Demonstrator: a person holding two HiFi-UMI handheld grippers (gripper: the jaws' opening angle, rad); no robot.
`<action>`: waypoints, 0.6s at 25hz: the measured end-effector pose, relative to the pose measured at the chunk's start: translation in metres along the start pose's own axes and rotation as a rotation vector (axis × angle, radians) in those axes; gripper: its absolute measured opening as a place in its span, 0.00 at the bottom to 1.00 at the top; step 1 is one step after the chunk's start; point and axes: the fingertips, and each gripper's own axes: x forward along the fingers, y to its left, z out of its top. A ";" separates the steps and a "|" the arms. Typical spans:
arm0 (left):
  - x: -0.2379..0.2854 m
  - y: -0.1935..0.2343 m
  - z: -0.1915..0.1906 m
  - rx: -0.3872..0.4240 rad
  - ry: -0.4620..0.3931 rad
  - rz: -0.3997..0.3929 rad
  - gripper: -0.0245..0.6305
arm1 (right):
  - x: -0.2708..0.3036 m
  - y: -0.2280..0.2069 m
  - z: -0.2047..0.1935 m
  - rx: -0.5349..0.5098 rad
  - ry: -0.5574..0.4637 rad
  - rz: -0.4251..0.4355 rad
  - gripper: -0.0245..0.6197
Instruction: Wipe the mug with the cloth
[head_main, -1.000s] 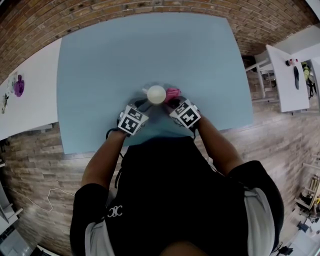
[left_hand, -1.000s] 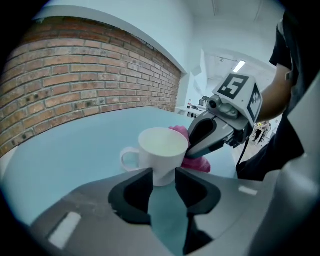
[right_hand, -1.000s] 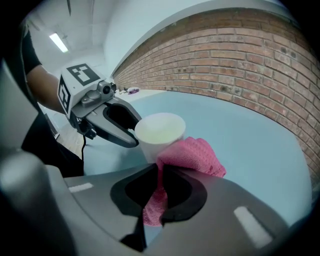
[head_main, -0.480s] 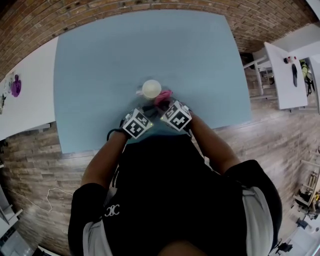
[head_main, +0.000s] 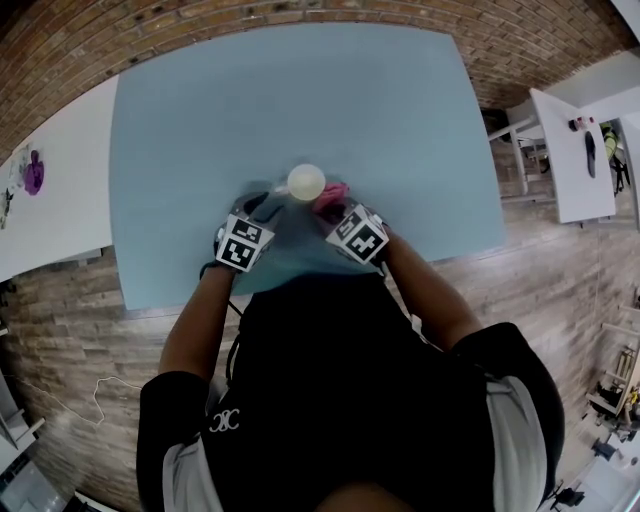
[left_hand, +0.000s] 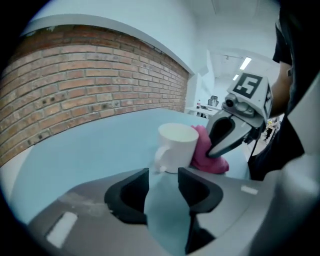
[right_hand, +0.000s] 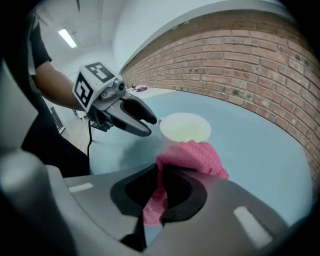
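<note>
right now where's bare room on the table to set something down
Bare: the blue table from the mug to its far brick-side edge, and both sides. Crowded: near edge, around mug and pink cloth.

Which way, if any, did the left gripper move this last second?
Yes: left gripper went leftward along the table edge, away from the mug; fingers opening, empty.

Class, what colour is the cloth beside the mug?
Pink. The cloth shows best in the right gripper view, next to the white mug.
</note>
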 end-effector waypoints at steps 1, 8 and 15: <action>0.000 0.007 0.003 -0.002 -0.004 0.017 0.32 | 0.000 0.000 0.000 -0.001 0.001 0.000 0.10; 0.019 0.006 0.024 0.087 0.004 0.003 0.32 | -0.001 0.000 0.000 -0.003 0.008 0.000 0.10; 0.023 -0.015 0.024 0.134 0.013 -0.062 0.12 | 0.003 0.007 0.015 -0.031 -0.005 0.012 0.10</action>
